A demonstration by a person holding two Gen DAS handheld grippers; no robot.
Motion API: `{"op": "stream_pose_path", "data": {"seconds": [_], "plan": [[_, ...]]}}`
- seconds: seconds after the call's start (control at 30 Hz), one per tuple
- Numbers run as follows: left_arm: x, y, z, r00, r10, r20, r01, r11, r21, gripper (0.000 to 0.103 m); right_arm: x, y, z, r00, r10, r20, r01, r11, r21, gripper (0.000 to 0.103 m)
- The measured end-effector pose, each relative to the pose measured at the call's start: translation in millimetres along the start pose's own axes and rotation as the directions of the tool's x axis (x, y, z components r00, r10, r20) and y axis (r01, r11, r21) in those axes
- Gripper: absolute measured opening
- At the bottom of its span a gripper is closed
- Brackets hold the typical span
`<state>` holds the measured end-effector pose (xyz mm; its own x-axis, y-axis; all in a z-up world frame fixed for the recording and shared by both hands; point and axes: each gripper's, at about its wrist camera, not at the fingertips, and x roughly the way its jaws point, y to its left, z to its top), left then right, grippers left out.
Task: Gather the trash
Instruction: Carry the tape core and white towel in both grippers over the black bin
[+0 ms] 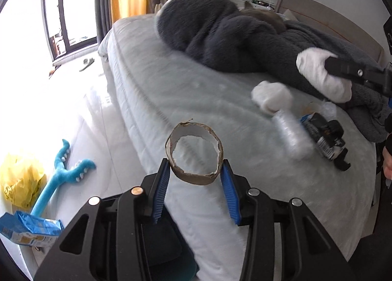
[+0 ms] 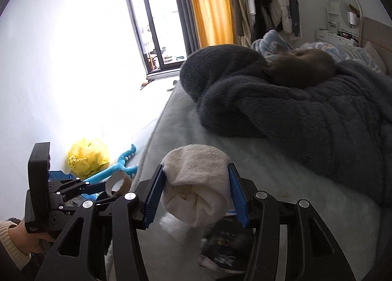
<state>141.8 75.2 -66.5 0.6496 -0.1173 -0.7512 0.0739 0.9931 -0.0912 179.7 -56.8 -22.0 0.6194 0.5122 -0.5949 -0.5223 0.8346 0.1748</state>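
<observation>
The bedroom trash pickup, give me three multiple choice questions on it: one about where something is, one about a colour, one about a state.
1. Where is the yellow plastic bag?
A. on the bed
B. on the floor
C. on the window sill

2. What colour is the plush toy on the floor?
A. red
B. blue
C. green

3. What is the left gripper doing?
A. holding a cardboard ring
B. empty and open
C. holding a bottle

Answers:
1 B, it lies on the pale floor beside the bed.
2 B, it is bright blue with white knobs.
3 A, the ring sits pinched between its blue fingers.
</observation>
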Motion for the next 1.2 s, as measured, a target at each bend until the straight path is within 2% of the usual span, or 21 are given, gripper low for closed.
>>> {"op": "stream_pose_path", "data": {"seconds": [0.3, 0.57, 0.73, 0.9, 1.2], "plan": [[9.2, 40.3, -22.7, 0.996, 0.005, -0.093, -0.012, 0.997, -0.081, 0.045, 29.2, 53.1, 7.4, 0.997, 0.066, -0.029, -0.066, 0.997, -0.026, 0.052], [16.9, 80.5, -47.4, 0.98, 0.016, -0.199, -0.041, 0.991, -0.124, 0.045, 69.2, 102.1, 3.7, 0.99, 0.098, -0.099, -0.103, 0.994, -0.046, 0.052], [20.5, 109.2, -64.2, 0.963, 0.017, -0.268, -0.065, 0.983, -0.169, 0.045, 90.6, 129.6, -2.0, 0.983, 0.12, -0.141, -0.131, 0.989, -0.068, 0.052], [23.8, 130.1, -79.0, 0.942, 0.001, -0.336, -0.075, 0.975, -0.209, 0.045, 113.1, 151.9, -8.2, 0.966, 0.159, -0.203, -0.176, 0.982, -0.068, 0.052], [27.3, 159.7, -101.3, 0.903, -0.053, -0.426, -0.068, 0.963, -0.262, 0.046, 153.0, 189.8, -26.2, 0.938, 0.149, -0.312, -0.191, 0.976, -0.108, 0.052]]}}
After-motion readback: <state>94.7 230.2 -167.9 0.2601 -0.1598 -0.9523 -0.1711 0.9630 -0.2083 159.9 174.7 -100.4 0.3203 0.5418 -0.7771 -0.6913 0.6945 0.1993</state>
